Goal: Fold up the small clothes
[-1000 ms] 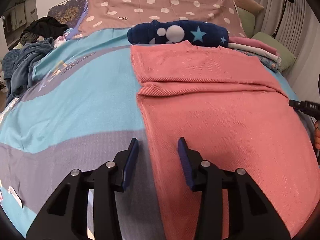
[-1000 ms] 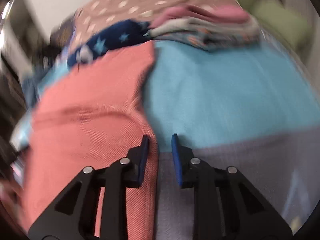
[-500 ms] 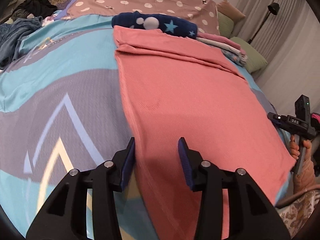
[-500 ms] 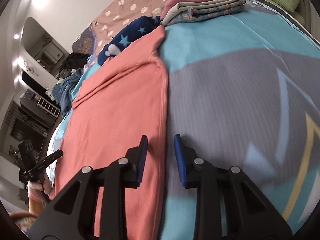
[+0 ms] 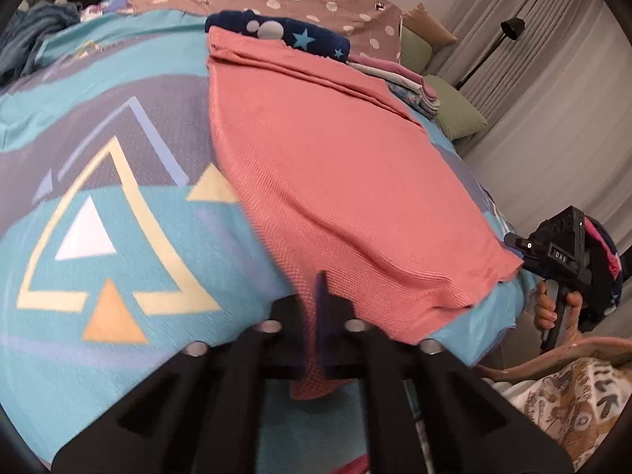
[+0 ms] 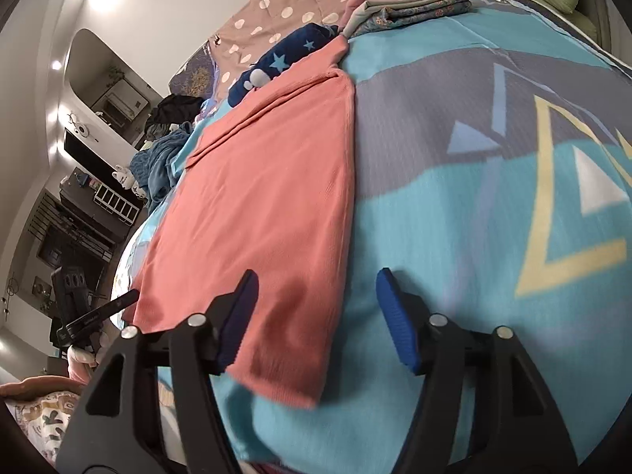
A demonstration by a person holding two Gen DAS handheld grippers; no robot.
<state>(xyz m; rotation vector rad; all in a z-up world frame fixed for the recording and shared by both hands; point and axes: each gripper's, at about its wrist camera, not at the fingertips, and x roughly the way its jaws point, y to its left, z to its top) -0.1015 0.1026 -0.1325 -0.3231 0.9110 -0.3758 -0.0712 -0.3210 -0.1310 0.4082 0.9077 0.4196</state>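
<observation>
Left gripper (image 5: 320, 296) pinched tight on pink cloth (image 5: 335, 166) near the bed (image 5: 118, 213) edge. Right gripper (image 6: 316, 316) fingers opening wide over its other corner, not pinching.

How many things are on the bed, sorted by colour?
Pink cloth: 1
Navy starry roll: 1
Green pillows: 2
Folded stack: 1
Blue-grey heap: 1
Black heap: 1
Total: 7
</observation>
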